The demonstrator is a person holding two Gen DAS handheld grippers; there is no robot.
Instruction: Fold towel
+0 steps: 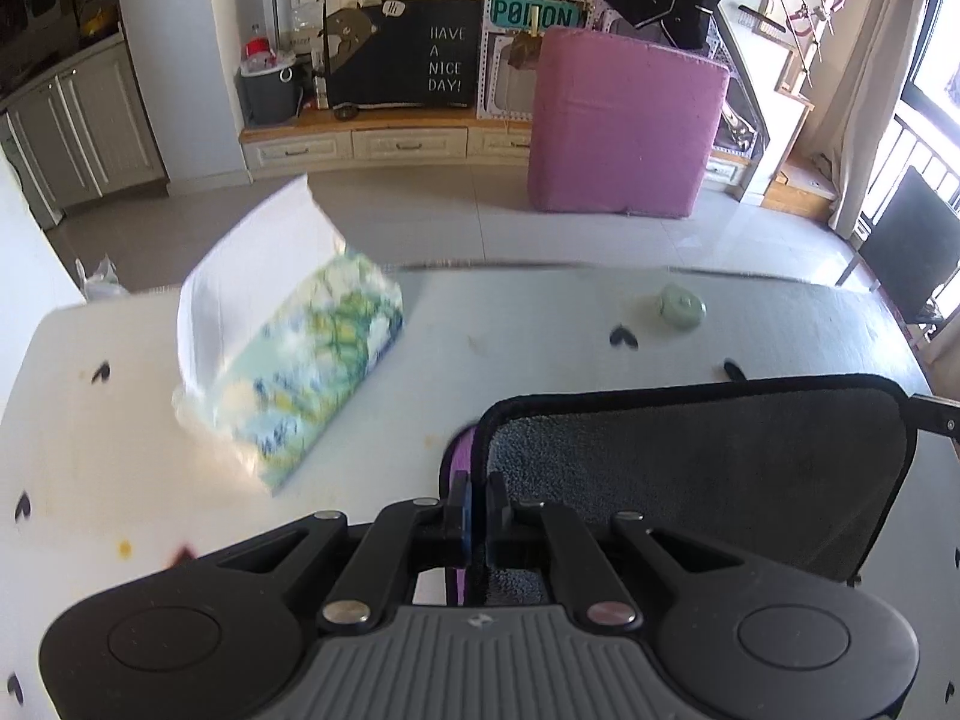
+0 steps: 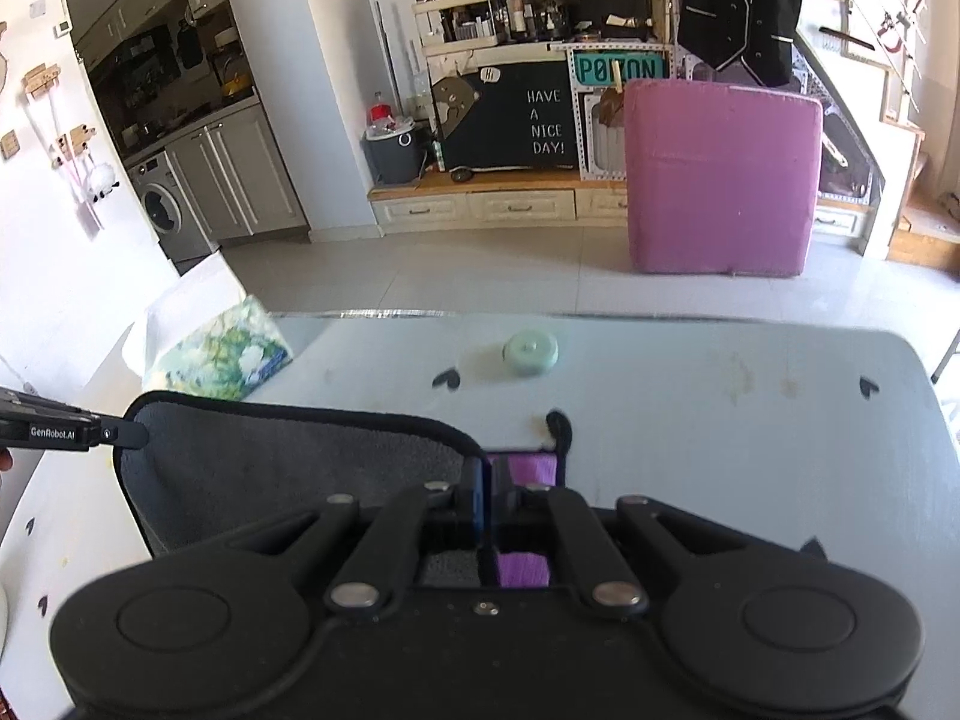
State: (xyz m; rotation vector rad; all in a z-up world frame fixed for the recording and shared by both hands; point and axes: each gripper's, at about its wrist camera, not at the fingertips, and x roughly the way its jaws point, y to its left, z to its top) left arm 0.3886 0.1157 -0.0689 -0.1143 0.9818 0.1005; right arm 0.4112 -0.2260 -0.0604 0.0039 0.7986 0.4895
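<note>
In the left wrist view, the left claw (image 1: 477, 516) is closed narrow on the near left edge of the towel (image 1: 690, 468), a grey cloth with black piping and a purple underside showing beside the pinch. The towel is held up off the white worktop (image 1: 510, 360), its grey face spread to the right, where the tip of the other claw meets its far right corner. A tissue pack (image 1: 300, 372) lies to the left and a small green lid (image 1: 681, 307) sits farther off.

In the right wrist view, the right claw (image 2: 495, 507) is likewise pinched on the towel (image 2: 270, 468) edge, purple showing between its fingers, and the left claw (image 2: 123, 435) grips the far left corner.

Judged from this, both corners are taken and the fold is underway; the lifted edge has yet to be laid down and aligned.
</note>
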